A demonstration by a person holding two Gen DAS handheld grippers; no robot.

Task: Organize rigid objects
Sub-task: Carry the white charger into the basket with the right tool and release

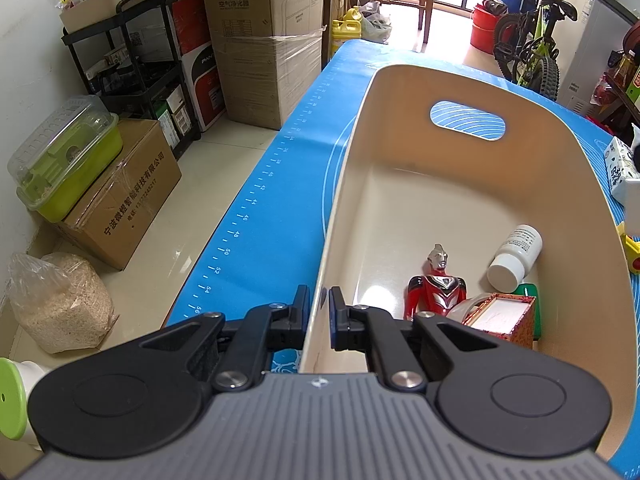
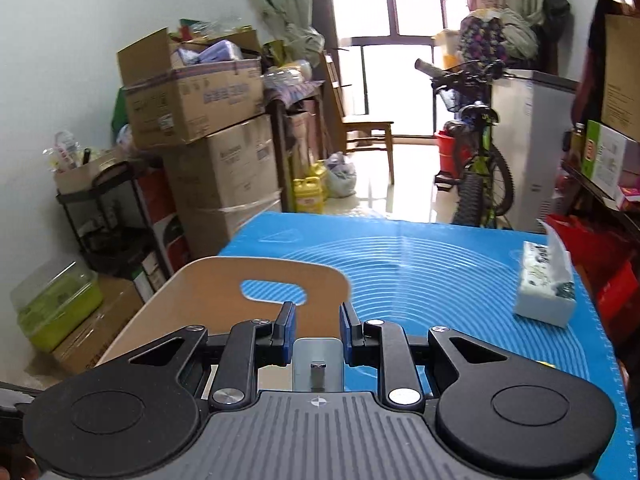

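Observation:
A cream plastic bin (image 1: 400, 92) with a handle cutout stands on the blue mat (image 1: 276, 208). My left gripper (image 1: 319, 312) is shut on the bin's near left wall. Inside the bin lie a red and silver toy figure (image 1: 436, 284), a white pill bottle (image 1: 516, 256), a patterned red box (image 1: 504, 318) and a green item (image 1: 527, 292) behind it. In the right wrist view my right gripper (image 2: 316, 328) is open and empty, raised above the mat next to the bin's far end (image 2: 224, 304).
A tissue pack (image 2: 546, 288) lies on the mat's right side; it also shows in the left wrist view (image 1: 620, 168). A yellow toy (image 1: 630, 248) sits right of the bin. Cardboard boxes (image 1: 264, 40), a black shelf (image 1: 132, 64) and a bicycle (image 2: 476, 160) surround the table.

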